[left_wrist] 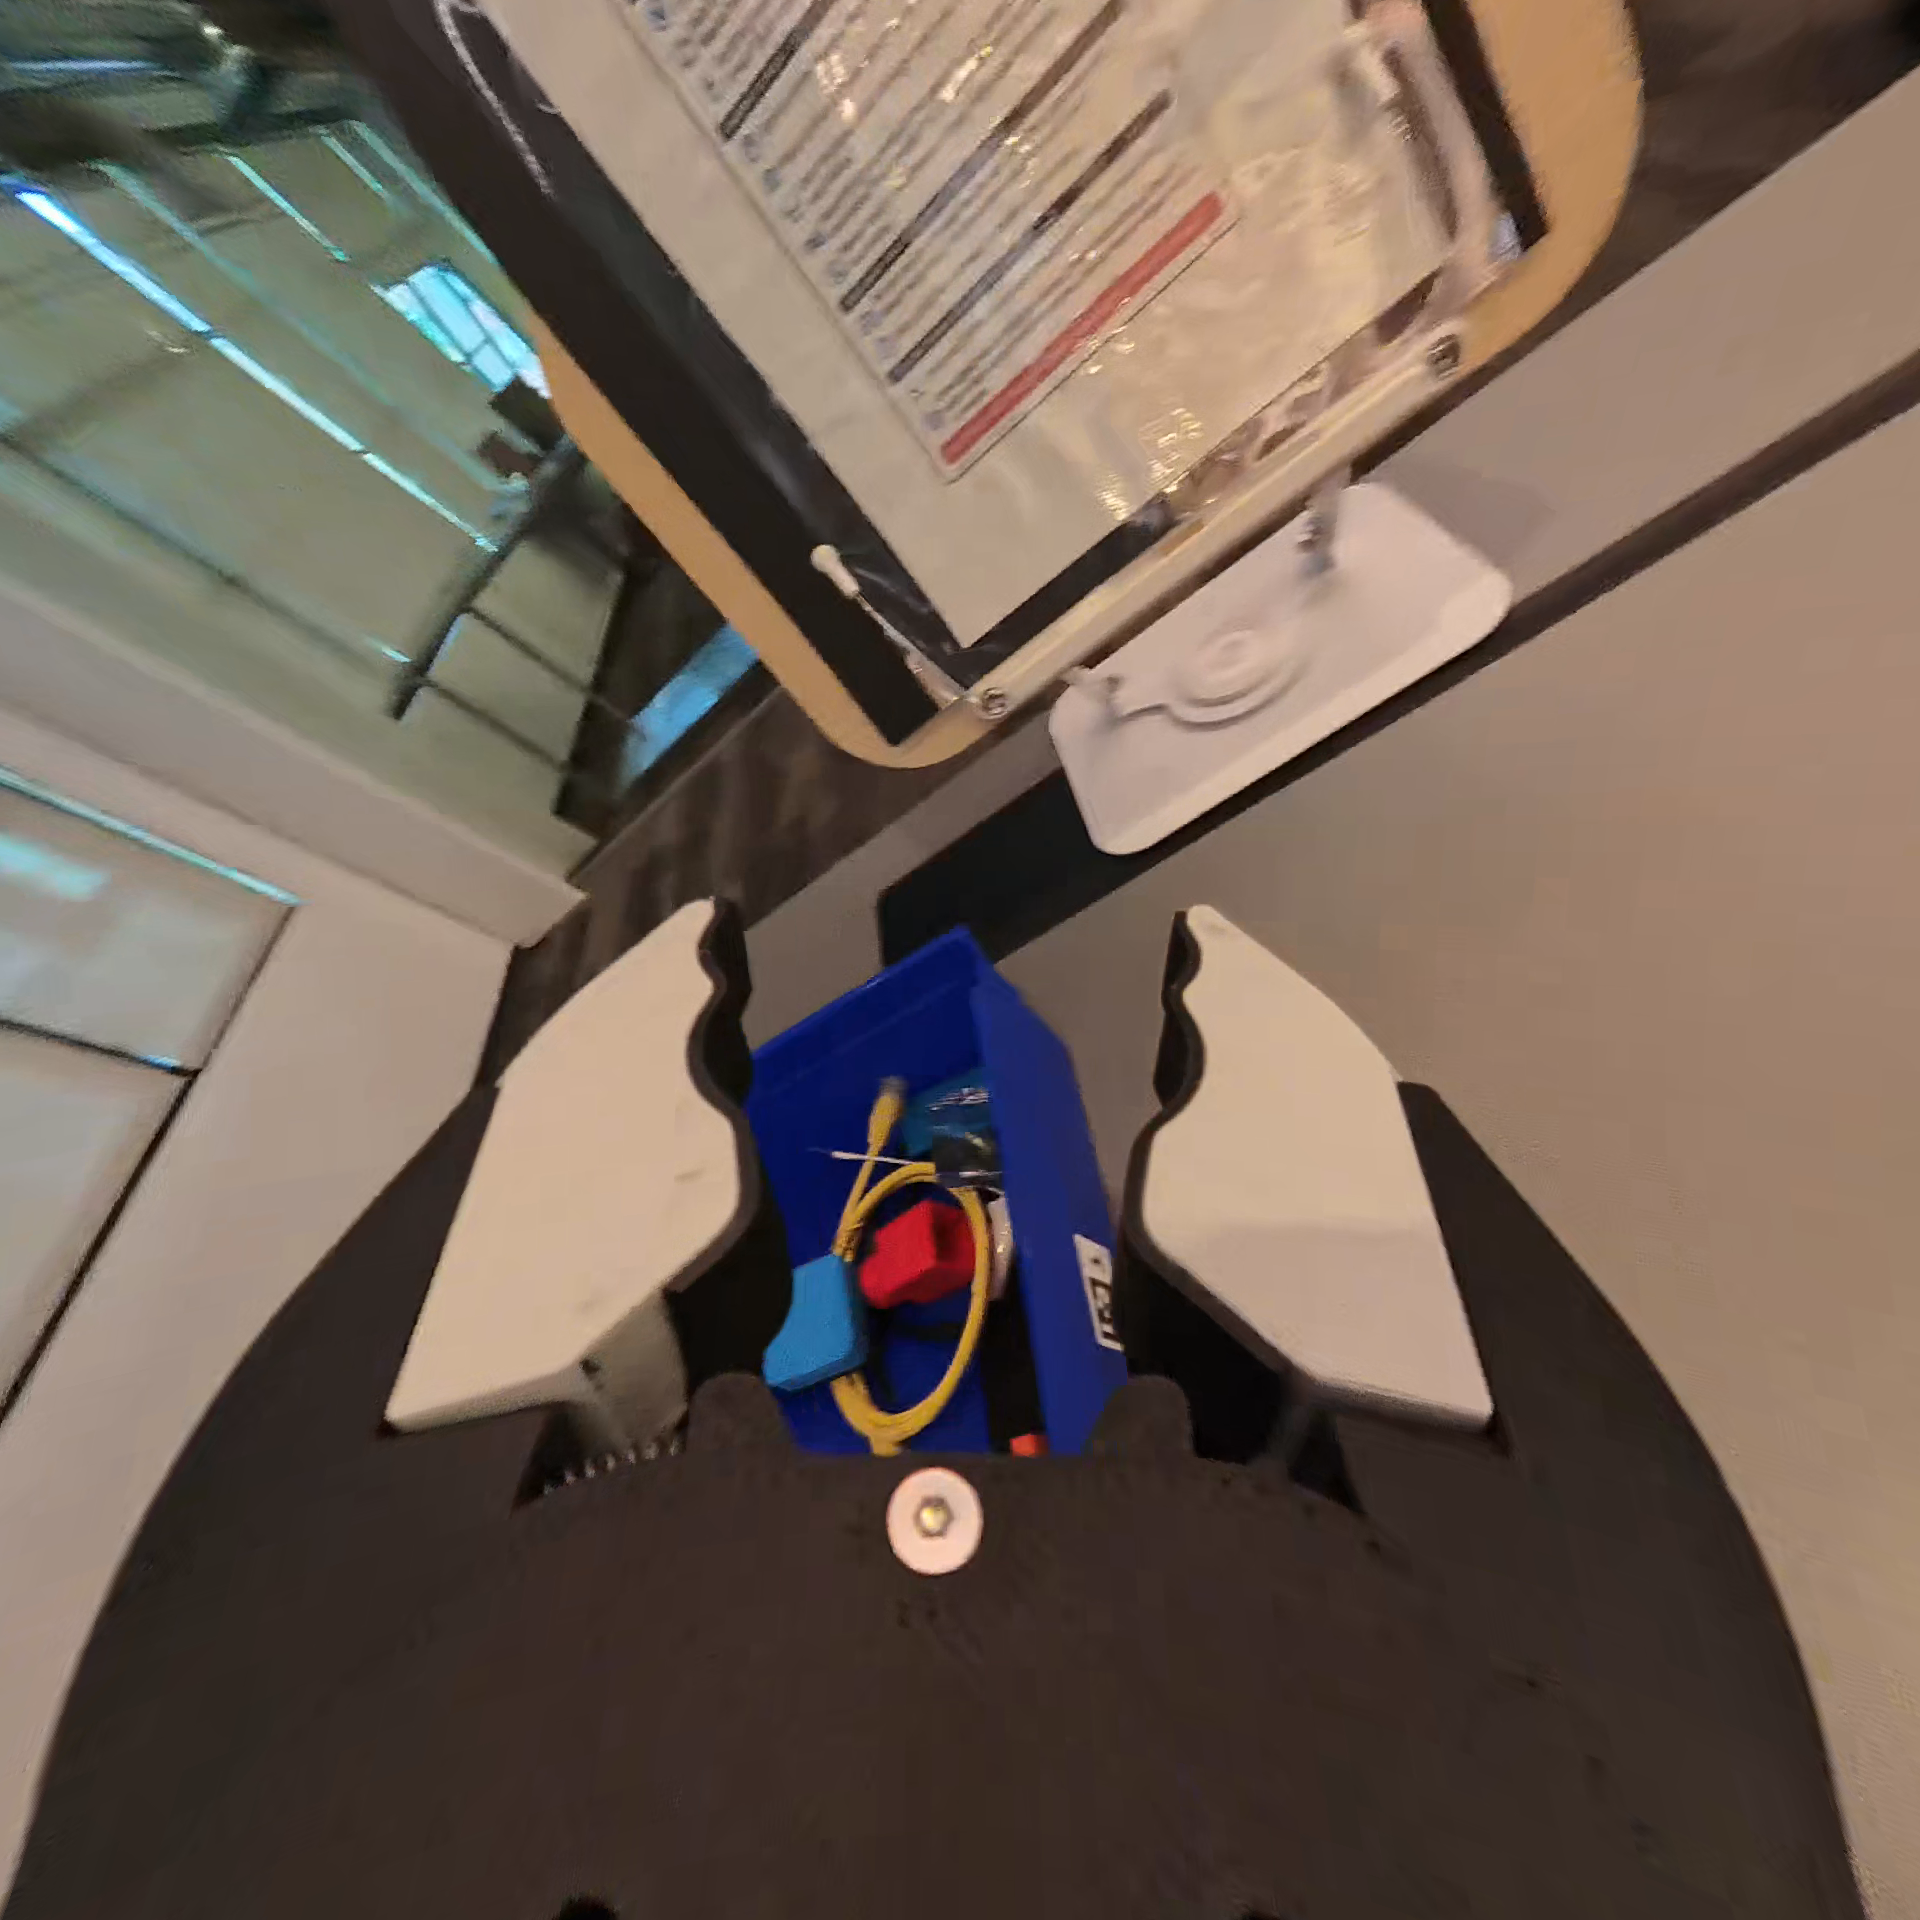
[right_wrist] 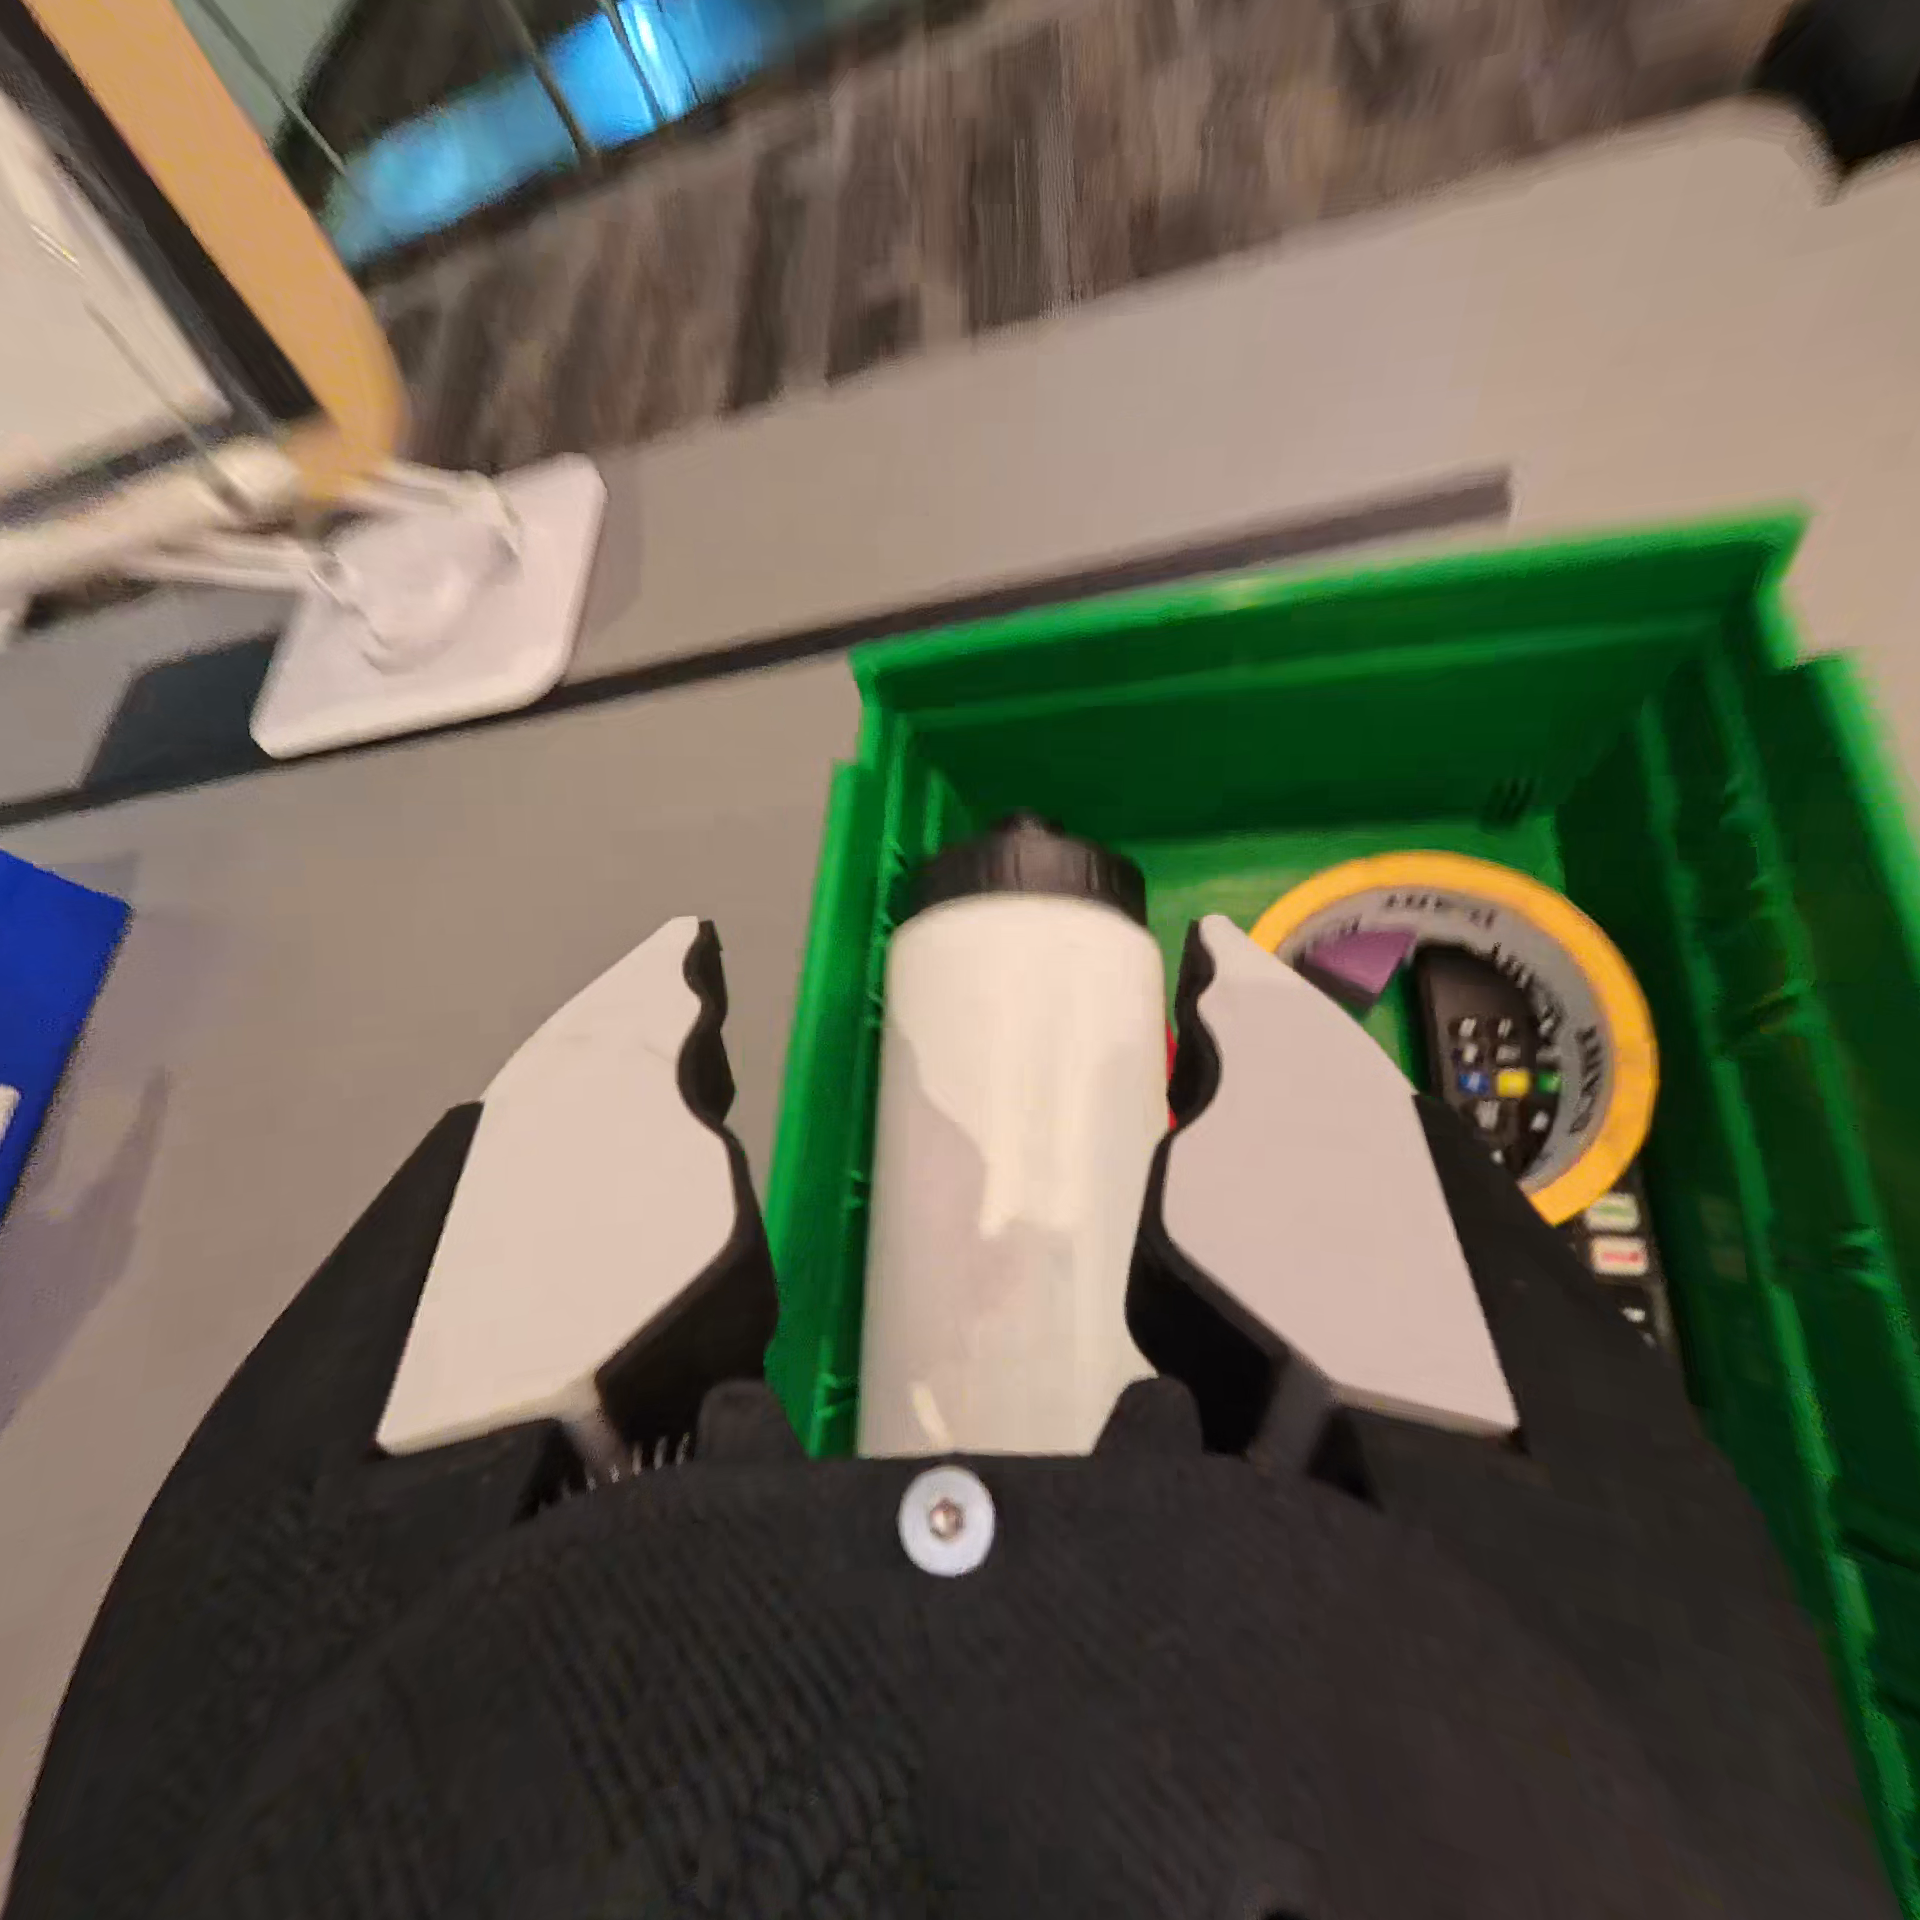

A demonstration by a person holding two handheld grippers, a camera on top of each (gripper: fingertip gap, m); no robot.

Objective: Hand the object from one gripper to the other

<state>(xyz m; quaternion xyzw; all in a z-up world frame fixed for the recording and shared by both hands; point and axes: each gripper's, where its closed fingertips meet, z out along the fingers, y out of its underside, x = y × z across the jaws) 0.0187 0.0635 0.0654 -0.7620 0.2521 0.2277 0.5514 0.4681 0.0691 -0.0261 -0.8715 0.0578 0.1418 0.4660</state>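
In the right wrist view a white bottle (right_wrist: 1008,1143) with a black cap lies in a green bin (right_wrist: 1299,675), pointing away from me. My right gripper (right_wrist: 956,935) is open and straddles the bottle. Its right finger is close beside the bottle and its left finger stands clear, outside the bin's left wall. My left gripper (left_wrist: 951,935) is open and empty, hovering over a blue bin (left_wrist: 1049,1143). That bin holds a yellow cable (left_wrist: 966,1340), a red piece (left_wrist: 914,1257) and a light blue piece (left_wrist: 816,1330).
A yellow tape roll (right_wrist: 1621,1091) and a black remote control (right_wrist: 1486,1060) lie in the green bin, right of the bottle. The blue bin's corner (right_wrist: 52,1018) shows at the left. A white stand base (left_wrist: 1278,665) carrying a board with a laminated sheet (left_wrist: 987,260) sits at the back of the grey table.
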